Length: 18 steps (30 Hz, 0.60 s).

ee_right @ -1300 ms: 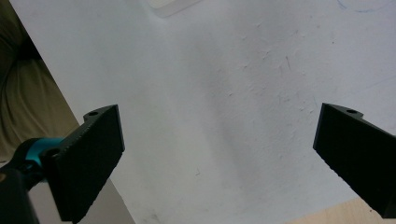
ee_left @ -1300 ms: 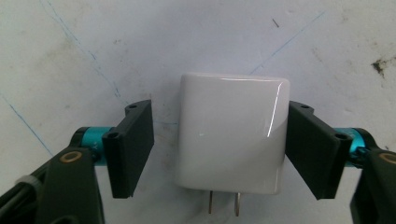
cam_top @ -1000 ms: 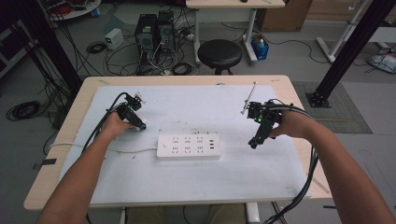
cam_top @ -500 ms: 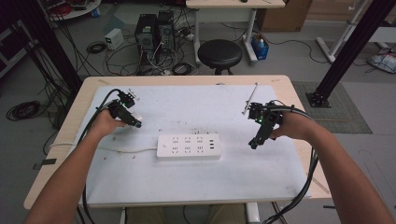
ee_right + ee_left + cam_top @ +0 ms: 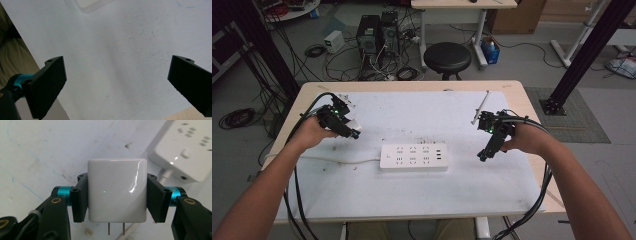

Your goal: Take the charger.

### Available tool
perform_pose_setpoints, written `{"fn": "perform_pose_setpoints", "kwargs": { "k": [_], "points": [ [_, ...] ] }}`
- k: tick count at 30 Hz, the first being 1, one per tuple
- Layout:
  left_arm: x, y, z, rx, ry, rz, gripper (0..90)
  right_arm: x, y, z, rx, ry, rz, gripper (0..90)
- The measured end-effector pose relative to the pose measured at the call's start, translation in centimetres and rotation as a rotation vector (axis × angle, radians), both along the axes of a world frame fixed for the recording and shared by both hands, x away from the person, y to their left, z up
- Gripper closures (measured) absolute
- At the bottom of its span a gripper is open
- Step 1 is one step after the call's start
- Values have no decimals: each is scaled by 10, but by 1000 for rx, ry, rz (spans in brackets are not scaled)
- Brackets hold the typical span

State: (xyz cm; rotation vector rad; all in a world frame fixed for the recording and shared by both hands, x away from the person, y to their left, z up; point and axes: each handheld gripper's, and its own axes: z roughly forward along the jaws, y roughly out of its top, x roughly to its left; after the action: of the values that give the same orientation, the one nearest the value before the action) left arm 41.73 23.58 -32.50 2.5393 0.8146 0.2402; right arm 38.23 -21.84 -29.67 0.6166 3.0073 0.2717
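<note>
in the high view, a desk (image 5: 517, 95) with a pale wood rim and a scuffed white top is seen on a grey floor. a white power strip (image 5: 413, 156) lies near the middle of the desk, toward its near edge, its cord (image 5: 332, 160) running off toward the left edge. the left gripper (image 5: 353, 131) is held near the far left corner, a white block clamped at its tip. the right gripper (image 5: 483, 154) is held near the right edge, pointed down at the top. beyond the far edge a black stool (image 5: 447, 56), two computer towers (image 5: 378, 33) and tangled cables (image 5: 347, 57) are seen.

in the left gripper view, a glossy white plug adapter (image 5: 117, 190) is gripped between the two black jaws, its two metal prongs (image 5: 116, 228) pointing toward the camera. the power strip is seen at the upper right, apart from the adapter.

in the right gripper view, the jaws are spread wide with nothing between them, above the marked white top; the desk's edge is seen at the left.
</note>
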Motion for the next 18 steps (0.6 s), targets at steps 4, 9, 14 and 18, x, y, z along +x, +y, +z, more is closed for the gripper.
{"fn": "perform_pose_setpoints", "kwargs": {
  "k": [4,9,14,18],
  "points": [
    [-14,-8,16,-42,-28,-63,424,-3,-1,1,8,-5,-4,12],
    [-29,-18,33,-58,-64,-130,425,-9,-2,3,19,-17,-7,12],
    [-39,-22,41,-71,-83,-164,425,-12,-4,4,28,-25,-8,12],
    [-57,-28,48,-80,-93,-197,424,-15,-2,5,40,-28,-7,12]
  ]
}}
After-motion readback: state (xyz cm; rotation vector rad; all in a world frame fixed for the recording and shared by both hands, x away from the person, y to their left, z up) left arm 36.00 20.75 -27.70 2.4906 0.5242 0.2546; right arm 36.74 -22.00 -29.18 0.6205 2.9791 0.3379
